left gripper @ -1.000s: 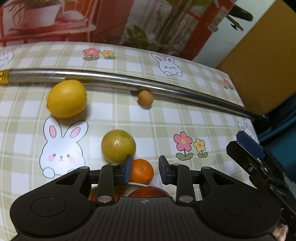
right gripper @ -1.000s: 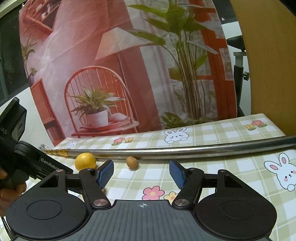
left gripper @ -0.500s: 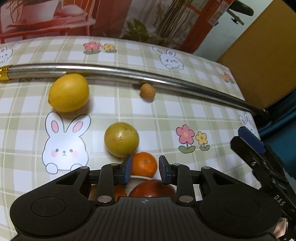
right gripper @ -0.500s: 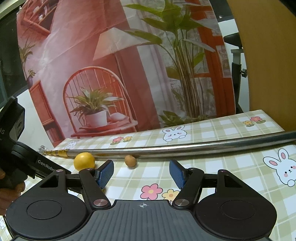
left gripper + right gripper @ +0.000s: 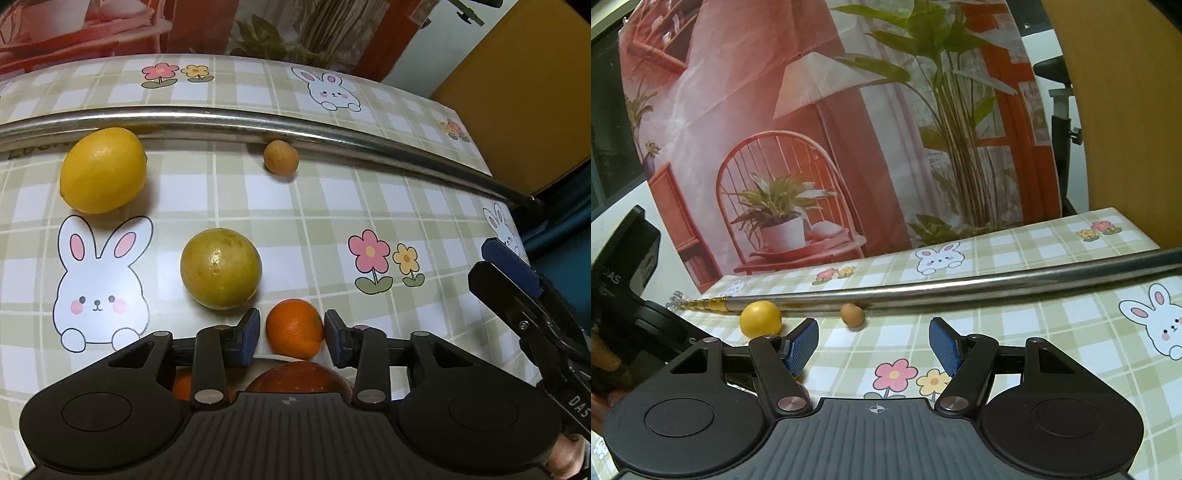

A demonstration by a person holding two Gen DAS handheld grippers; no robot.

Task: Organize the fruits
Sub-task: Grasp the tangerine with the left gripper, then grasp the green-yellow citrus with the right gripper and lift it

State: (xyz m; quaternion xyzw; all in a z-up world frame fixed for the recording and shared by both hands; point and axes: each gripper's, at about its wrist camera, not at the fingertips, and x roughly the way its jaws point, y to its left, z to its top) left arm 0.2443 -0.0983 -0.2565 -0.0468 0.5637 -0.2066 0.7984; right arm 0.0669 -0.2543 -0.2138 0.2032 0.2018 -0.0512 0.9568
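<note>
A small orange (image 5: pixel 294 328) lies between the fingertips of my left gripper (image 5: pixel 293 338). Its jaws are opening, and a thin gap shows at the left pad. Just behind it, under the gripper, a red apple (image 5: pixel 299 376) and a second orange (image 5: pixel 183 386) sit on a white plate (image 5: pixel 273 357). On the cloth further out lie a green-yellow round fruit (image 5: pixel 221 267), a lemon (image 5: pixel 103 170) and a small brown fruit (image 5: pixel 280 157). My right gripper (image 5: pixel 874 345) hovers open over the table with nothing in it, facing the lemon (image 5: pixel 761 323) and brown fruit (image 5: pixel 852 314).
A long metal pole (image 5: pixel 332 133) lies across the table behind the fruit. The checked tablecloth with rabbits and flowers ends at the right edge (image 5: pixel 509 206). A printed backdrop (image 5: pixel 849 147) hangs behind the table. A hand (image 5: pixel 602 362) holds the left gripper's body at the right view's left side.
The left gripper's jaws have parted slightly around the small orange, and the fruit shows more fully between the tips. The right gripper has stayed put.
</note>
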